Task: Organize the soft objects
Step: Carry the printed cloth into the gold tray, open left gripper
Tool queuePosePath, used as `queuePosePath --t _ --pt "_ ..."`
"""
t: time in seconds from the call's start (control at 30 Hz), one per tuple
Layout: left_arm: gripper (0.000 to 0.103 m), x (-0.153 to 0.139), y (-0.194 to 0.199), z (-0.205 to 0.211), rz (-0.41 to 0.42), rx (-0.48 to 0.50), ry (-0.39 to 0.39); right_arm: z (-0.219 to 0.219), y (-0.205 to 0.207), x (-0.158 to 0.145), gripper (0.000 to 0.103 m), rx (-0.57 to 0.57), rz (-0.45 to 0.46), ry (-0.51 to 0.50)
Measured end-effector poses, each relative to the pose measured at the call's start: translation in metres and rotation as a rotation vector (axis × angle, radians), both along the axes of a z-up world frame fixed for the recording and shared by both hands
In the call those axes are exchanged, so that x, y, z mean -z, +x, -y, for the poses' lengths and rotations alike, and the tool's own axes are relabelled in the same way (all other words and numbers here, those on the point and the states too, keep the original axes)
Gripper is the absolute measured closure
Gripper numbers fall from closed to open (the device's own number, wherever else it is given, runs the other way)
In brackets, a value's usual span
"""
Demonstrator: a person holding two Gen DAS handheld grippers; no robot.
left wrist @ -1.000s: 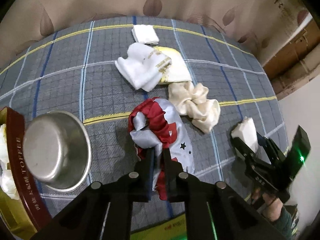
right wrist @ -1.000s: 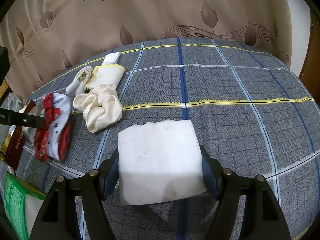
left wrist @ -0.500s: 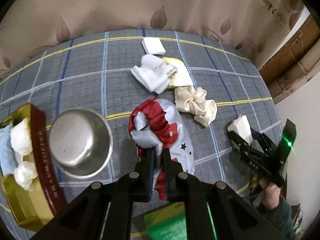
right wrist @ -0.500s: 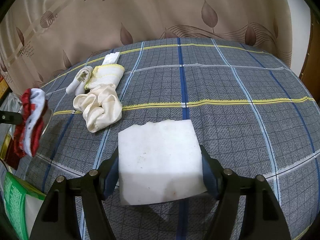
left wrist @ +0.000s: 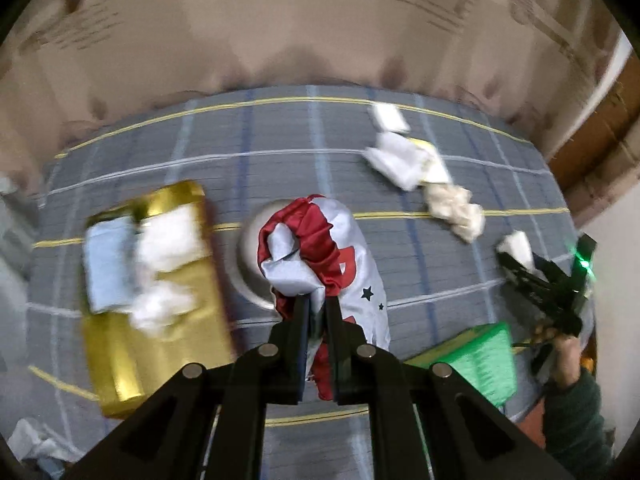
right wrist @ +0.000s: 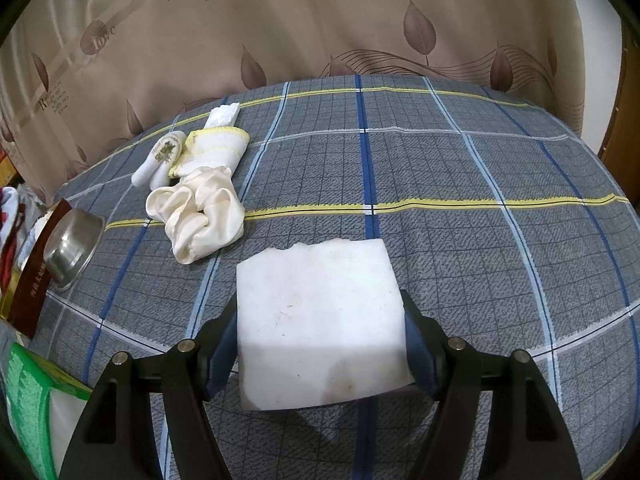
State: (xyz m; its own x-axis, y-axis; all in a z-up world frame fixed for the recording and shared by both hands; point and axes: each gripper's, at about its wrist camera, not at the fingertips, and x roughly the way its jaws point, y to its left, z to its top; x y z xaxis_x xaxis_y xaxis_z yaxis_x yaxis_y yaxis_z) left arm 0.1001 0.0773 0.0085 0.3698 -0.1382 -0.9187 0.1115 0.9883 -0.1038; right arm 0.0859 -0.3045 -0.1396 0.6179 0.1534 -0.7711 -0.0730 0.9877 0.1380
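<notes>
While left claw (left wrist: 316,312) stays clamped on scrunchie (left wrist: 320,256), centre it over gold tin (left wrist: 160,292) left of claw before release; right claw (right wrist: 320,344) grips foam (right wrist: 320,320).

The left wrist view looks steeply down along its own black gripper fingers (left wrist: 298,332) from well above the grey plaid tablecloth (left wrist: 280,152), taking in most of the table up to the beige leaf-patterned curtain (left wrist: 304,28), with motion blur on its left side. The right wrist view sits much nearer the cloth, slanting down and forward across it toward the same curtain. Both views share the cream satin scrunchie (left wrist: 456,210) (right wrist: 200,212), the white folded socks (left wrist: 400,158) (right wrist: 160,158), the round steel bowl (right wrist: 72,250) and the green packet (left wrist: 476,356) (right wrist: 28,412).
</notes>
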Motion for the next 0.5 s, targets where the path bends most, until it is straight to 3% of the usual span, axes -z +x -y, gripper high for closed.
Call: queuePosePath --t 0.23,0.5 --pt "0.095 -0.007 -0.005 -0.065 0.015 -0.110 0.098 0.000 0.000 0.000 0.033 -0.001 -0.001 -0.007" --pt "0.095 0.017 -0.005 -0.120 -0.024 -0.201 0.181 -0.002 0.001 0.001 0.033 -0.003 -0.003 -0.027"
